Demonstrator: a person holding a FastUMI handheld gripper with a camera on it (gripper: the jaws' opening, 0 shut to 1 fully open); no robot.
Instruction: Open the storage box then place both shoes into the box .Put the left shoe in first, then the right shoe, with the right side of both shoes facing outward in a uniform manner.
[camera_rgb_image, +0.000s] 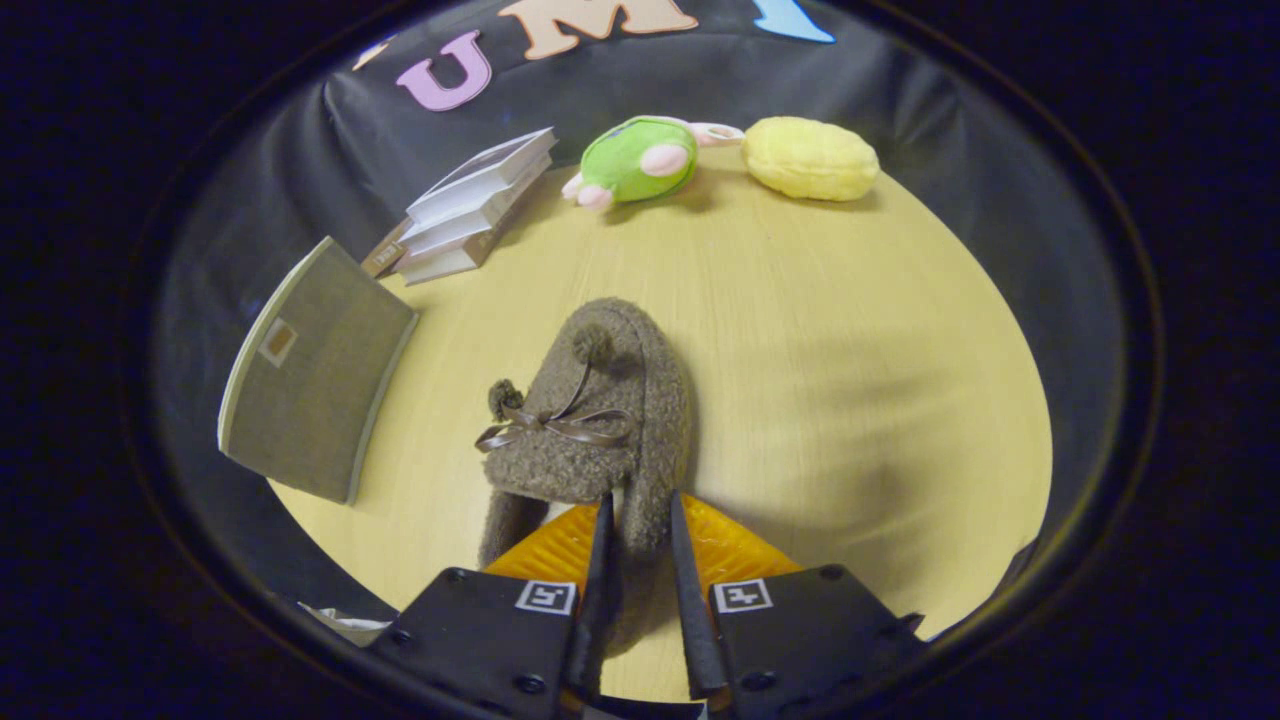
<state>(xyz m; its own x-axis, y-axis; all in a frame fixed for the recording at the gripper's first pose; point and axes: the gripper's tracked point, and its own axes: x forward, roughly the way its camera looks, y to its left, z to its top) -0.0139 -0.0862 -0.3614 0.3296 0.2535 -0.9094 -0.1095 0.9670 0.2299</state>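
Observation:
A fuzzy brown shoe (590, 420) with a thin bow and two pompoms hangs just ahead of my fingers, toe pointing away, lifted above the wooden table (820, 350). My gripper (638, 515) is shut on the shoe's heel rim, which is pinched between the two fingers. To the left stands the grey storage box (315, 370), seen from one flat side with a small label patch. Whether it is open cannot be told from here.
A stack of books (470, 205) lies at the back left against the booth wall. A green plush toy (635, 160) and a yellow plush cushion (810, 158) sit at the far edge. The table's right half is bare wood.

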